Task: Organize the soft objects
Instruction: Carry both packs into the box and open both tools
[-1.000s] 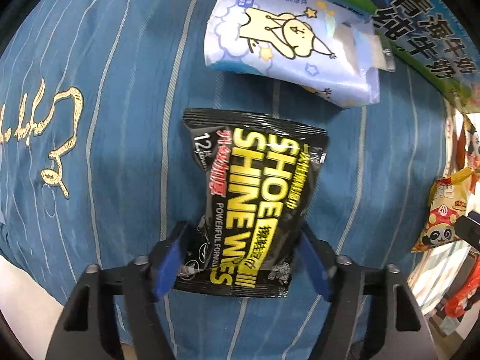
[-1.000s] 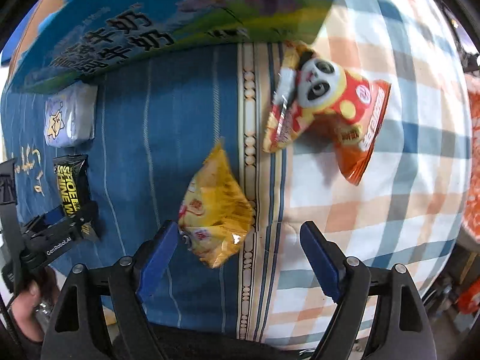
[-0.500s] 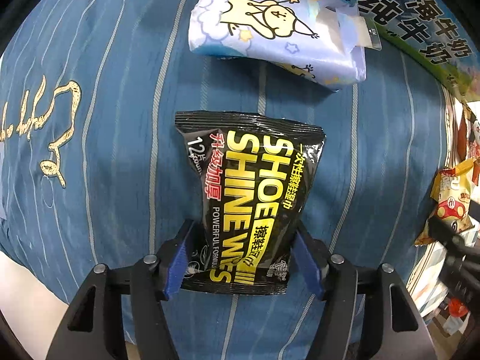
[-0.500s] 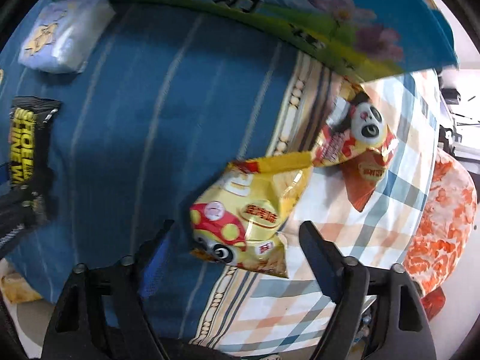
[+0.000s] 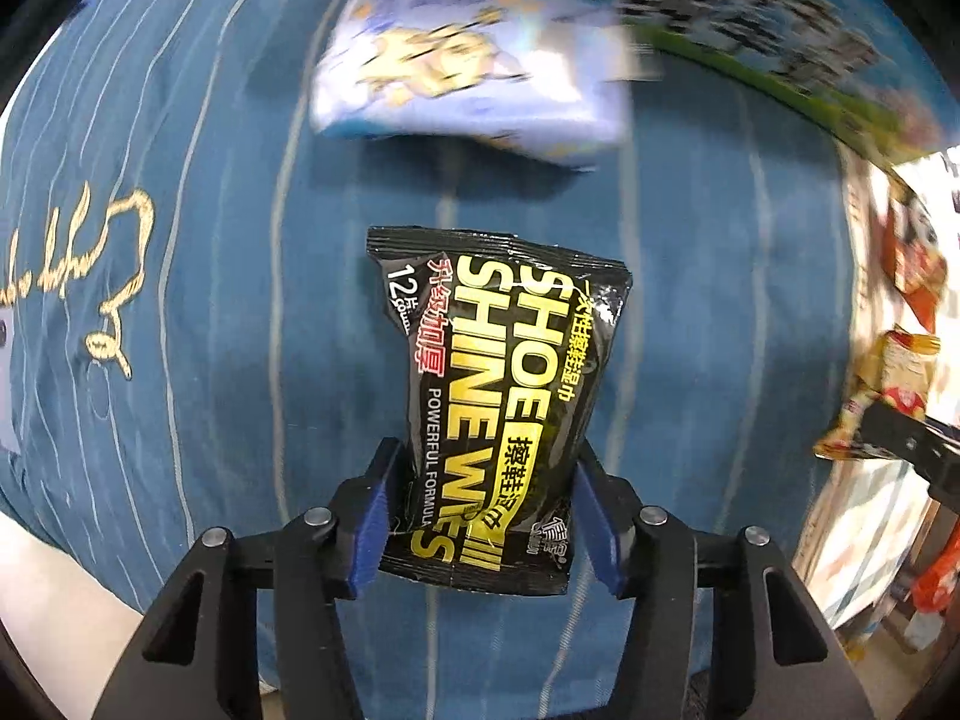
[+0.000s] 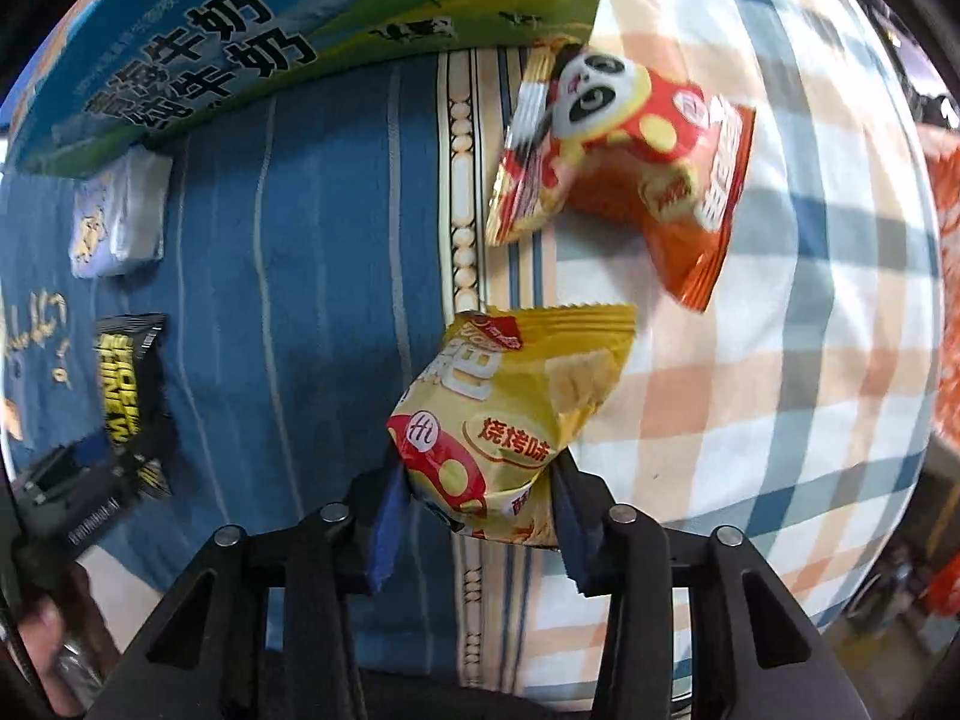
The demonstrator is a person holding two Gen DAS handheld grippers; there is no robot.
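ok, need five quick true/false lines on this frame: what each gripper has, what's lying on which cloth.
1. The left gripper has its jaws pressed on the black shoe wipes pack. True.
2. The right gripper is empty. False: its jaws have just been closing and now pinch the yellow snack bag.
3. The red panda snack bag lies on the checked cloth. True.
4. The pale blue tissue pack lies on the checked cloth. False: it lies on the blue striped cloth, beyond the shoe wipes pack.
5. The milk carton box lies along the far edge of the blue striped cloth. True.
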